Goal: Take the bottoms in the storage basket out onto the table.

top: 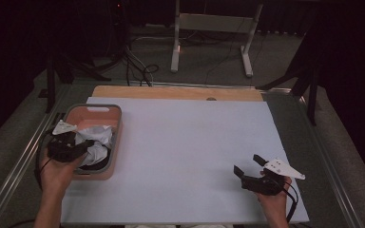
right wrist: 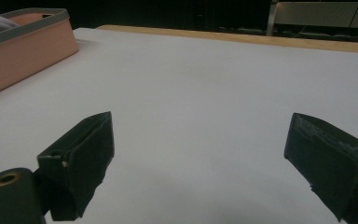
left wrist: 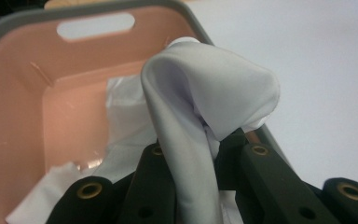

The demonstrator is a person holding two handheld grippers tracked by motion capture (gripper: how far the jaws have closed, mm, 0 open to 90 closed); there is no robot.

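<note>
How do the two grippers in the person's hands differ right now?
The left gripper is shut on a fold of white cloth over the pink basket; the right gripper stands wide open with nothing between its jaws. The left one is at the basket by the table's left edge; the right one hovers over bare white table. Both are black, two-jawed and hand-held.

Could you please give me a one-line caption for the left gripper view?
Left gripper pinches a fold of white cloth over the pink basket.
</note>
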